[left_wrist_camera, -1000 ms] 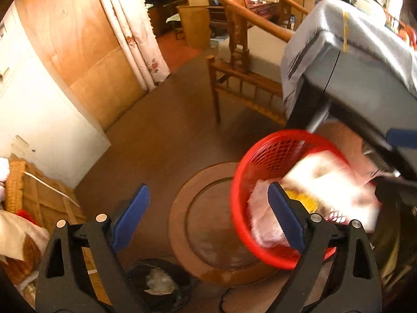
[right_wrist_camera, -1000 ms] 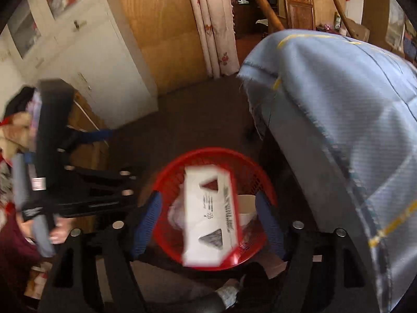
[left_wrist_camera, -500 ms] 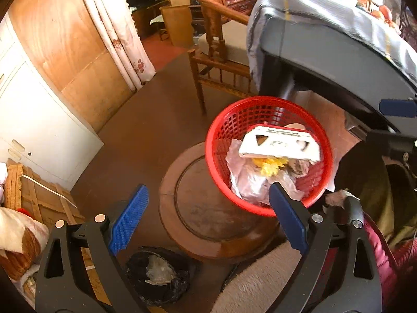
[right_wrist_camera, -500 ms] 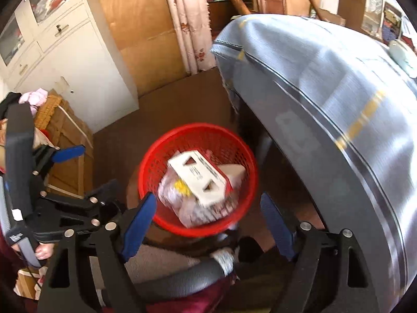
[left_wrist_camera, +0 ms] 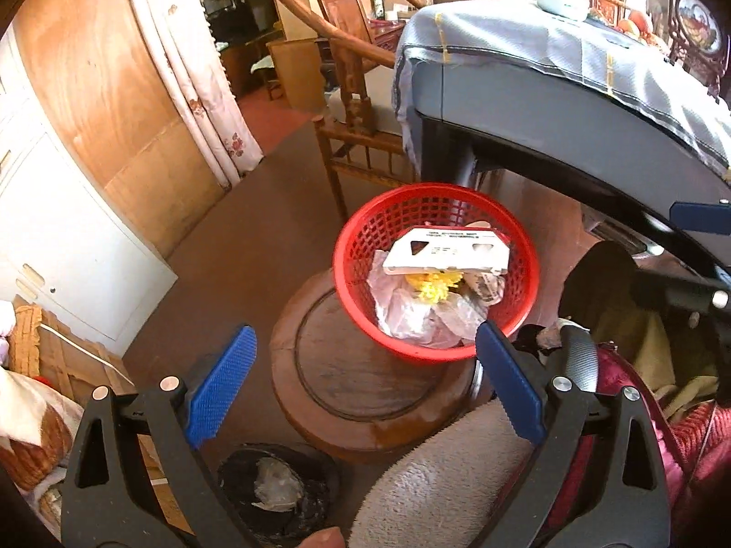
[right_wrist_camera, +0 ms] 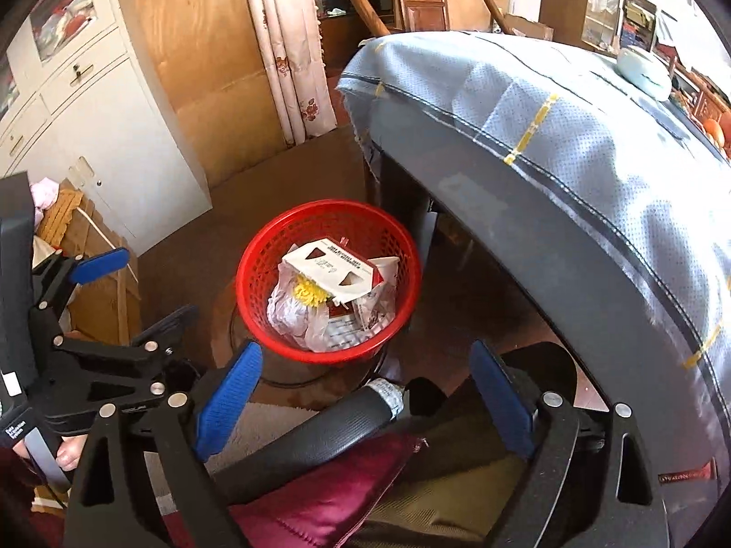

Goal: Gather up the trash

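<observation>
Standing on round wooden stool [left_wrist_camera: 365, 392], red basket [left_wrist_camera: 361, 246], brown floor [left_wrist_camera: 256, 246]

Wooden chair [left_wrist_camera: 361, 105] beside cloth-draped table [right_wrist_camera: 571, 146]; floral curtain [right_wrist_camera: 292, 55]; white cabinet [right_wrist_camera: 91, 137]; round wooden stool [left_wrist_camera: 365, 374]

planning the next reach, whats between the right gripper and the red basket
In the right wrist view, a black handle crosses just beyond the open right gripper; past it, the round wooden stool carries the red basket.

Red mesh basket [right_wrist_camera: 256, 269], white carton [right_wrist_camera: 333, 269] (red end), blue-grey tablecloth [right_wrist_camera: 571, 105] with yellow dashes
</observation>
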`<state>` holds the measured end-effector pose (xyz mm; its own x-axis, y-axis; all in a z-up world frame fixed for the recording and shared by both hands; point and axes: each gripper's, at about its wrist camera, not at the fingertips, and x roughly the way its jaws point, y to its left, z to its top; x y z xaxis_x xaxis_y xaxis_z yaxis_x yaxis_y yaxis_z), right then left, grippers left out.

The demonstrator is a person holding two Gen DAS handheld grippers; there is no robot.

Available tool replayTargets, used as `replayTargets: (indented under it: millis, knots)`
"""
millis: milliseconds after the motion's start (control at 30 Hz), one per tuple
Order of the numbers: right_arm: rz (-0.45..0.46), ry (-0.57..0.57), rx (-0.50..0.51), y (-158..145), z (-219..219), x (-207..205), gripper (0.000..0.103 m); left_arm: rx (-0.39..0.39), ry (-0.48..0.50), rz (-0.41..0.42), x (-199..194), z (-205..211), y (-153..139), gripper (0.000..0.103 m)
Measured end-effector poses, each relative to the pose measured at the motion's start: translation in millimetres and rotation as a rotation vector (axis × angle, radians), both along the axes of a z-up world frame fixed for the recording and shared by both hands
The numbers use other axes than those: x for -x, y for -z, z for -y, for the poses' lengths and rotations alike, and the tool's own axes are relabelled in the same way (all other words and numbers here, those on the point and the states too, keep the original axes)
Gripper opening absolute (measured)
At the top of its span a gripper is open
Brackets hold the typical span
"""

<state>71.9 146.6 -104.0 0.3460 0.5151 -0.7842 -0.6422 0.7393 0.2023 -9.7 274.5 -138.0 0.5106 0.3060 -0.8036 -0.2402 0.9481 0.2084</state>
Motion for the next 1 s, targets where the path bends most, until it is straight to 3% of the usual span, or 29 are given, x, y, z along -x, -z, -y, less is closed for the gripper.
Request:
replayTargets:
  millis: [400, 1000]
  knots:
    - [-0.045, -0.004, -0.007, 7.0, -0.8, -2.7, 0.091, -0.007, 0.001, 0.002, -3.2, 2.8, -0.8, 0.094]
    - [-0.035, -0.022, 0.002, 5.3, -5.0, 1.3, 0.091, -0.039, -0.001, 0.020, -2.8, 2.8, -4.2, 0.094]
